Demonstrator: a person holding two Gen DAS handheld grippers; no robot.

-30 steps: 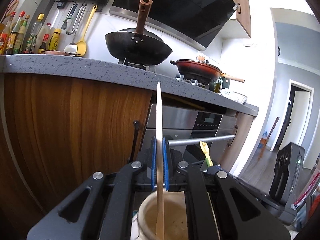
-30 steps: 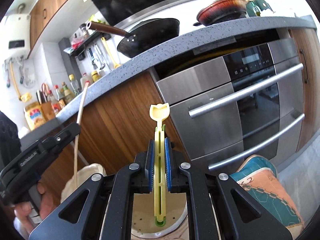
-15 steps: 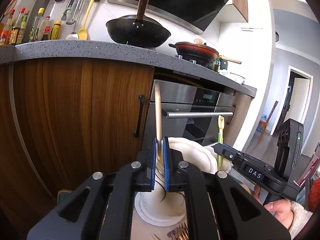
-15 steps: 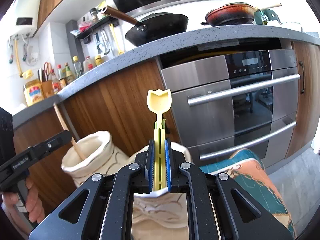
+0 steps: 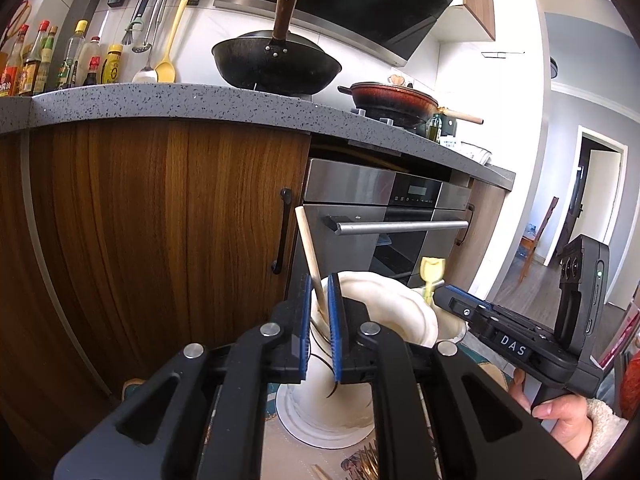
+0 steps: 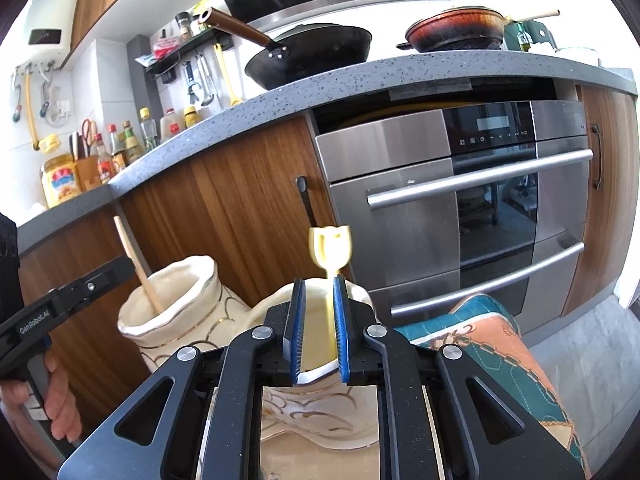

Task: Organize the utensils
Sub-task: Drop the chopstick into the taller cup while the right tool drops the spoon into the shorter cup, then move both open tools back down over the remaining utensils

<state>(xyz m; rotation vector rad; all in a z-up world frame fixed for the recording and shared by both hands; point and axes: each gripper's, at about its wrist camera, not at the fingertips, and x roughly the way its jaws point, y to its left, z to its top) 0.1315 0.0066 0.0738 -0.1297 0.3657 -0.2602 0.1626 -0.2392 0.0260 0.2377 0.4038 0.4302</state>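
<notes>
My left gripper (image 5: 320, 312) parted, pale wooden stick (image 5: 309, 256) loose between pads, leaning in cream ceramic vase (image 6: 172, 308). My right gripper (image 6: 319, 320) parted too, yellow plastic utensil (image 6: 331, 256) standing in second cream vase (image 6: 320, 400), touching right pad.

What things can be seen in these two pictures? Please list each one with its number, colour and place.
Ceramic vases: two, cream with gold lines, side by side below the cabinets.
Wooden chopstick: one, pale, leaning in the left vase.
Plastic utensil: one, yellow, standing in the right vase.
Wok: one, black, on the stove.
Pan: one, reddish, on the stove beside the wok.
Oven: one, steel, under the counter.
Bottles: several, mixed colours, far left on the counter.
Hanging ladles: several, steel and yellow, on the wall rail.
Left gripper: one, black and blue, open around the chopstick.
Right gripper: one, open around the utensil.
</notes>
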